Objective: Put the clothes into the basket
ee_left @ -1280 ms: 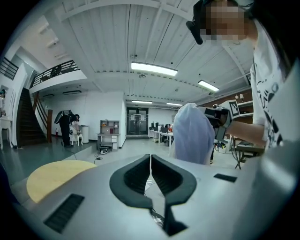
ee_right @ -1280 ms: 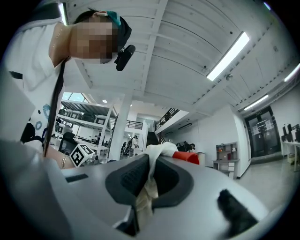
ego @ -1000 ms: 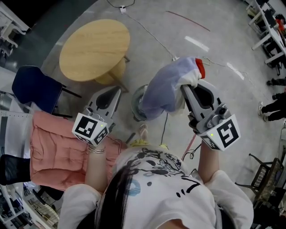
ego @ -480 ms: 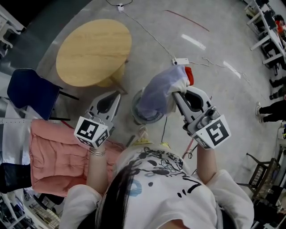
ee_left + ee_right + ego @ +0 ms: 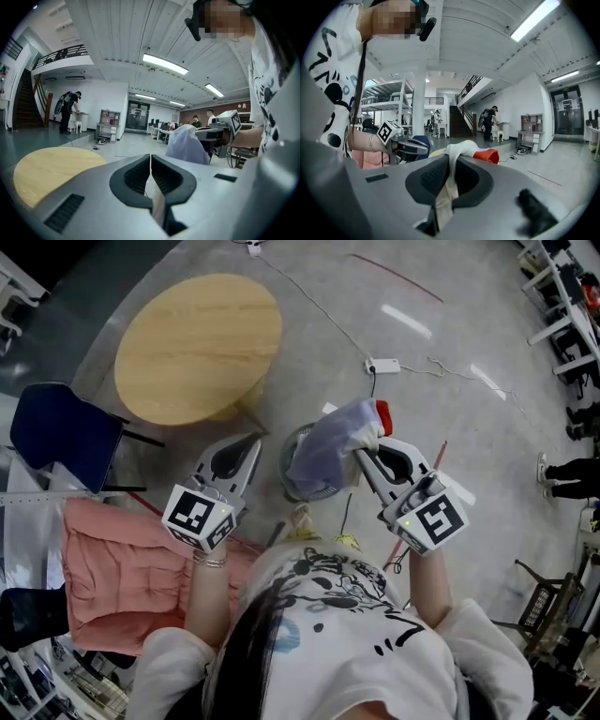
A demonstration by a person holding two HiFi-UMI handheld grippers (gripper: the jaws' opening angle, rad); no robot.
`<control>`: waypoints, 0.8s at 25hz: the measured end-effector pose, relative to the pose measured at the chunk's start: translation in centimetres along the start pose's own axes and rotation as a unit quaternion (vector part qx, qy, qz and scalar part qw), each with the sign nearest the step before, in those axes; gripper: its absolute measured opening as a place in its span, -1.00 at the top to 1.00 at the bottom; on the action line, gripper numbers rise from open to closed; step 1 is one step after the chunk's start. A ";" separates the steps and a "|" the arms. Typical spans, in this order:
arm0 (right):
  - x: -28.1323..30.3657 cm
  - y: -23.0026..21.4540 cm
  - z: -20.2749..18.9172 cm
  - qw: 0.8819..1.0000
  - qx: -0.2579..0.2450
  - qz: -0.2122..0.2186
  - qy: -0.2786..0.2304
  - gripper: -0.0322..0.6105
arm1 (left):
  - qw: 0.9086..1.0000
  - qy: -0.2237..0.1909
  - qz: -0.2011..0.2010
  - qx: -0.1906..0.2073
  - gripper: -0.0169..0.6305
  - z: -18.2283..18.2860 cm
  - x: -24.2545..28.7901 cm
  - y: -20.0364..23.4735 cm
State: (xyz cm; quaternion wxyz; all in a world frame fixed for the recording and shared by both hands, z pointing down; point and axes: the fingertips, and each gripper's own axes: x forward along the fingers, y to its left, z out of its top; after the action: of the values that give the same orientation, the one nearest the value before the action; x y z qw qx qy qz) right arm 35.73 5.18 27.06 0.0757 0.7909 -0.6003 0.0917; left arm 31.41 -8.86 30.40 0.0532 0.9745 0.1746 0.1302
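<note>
A lavender and white garment [image 5: 326, 448] with a red part [image 5: 382, 415] hangs from my right gripper [image 5: 359, 456], which is shut on its white edge [image 5: 449, 157]. The cloth drapes over a round wire basket [image 5: 292, 474] on the floor and hides most of it. My left gripper [image 5: 253, 439] is just left of the basket, shut with nothing in it; its jaws [image 5: 150, 157] meet at the tip. From the left gripper view the garment [image 5: 186, 143] shows to the right, held up by the other gripper.
A round wooden table [image 5: 197, 348] stands beyond the left gripper, with a blue chair [image 5: 61, 432] to its left. A pink padded cushion [image 5: 122, 568] lies at the lower left. A power strip [image 5: 382, 365] and cables cross the floor beyond the basket.
My right gripper has come down and to the left with the garment, which now hangs over the basket. The left gripper has sunk a little and shifted slightly right.
</note>
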 end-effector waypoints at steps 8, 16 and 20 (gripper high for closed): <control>2.9 0.2 -4.8 0.998 0.020 0.009 0.064 0.79 | 1.000 0.013 -0.004 -0.020 0.89 -1.6 0.5 1.8; 4.0 0.7 -7.7 0.994 0.033 0.014 0.106 0.79 | 0.999 0.020 0.000 -0.034 0.89 -3.1 0.2 2.9; 3.7 0.3 -9.6 0.991 0.041 0.021 0.126 0.79 | 0.999 0.026 0.001 -0.046 0.89 -4.2 1.2 2.3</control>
State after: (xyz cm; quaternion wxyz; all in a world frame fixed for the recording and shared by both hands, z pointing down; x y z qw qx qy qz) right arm 35.93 3.89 37.25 0.1160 0.7630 -0.5978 0.2168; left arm 32.12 -10.31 35.06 0.0931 0.9674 0.1693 0.1636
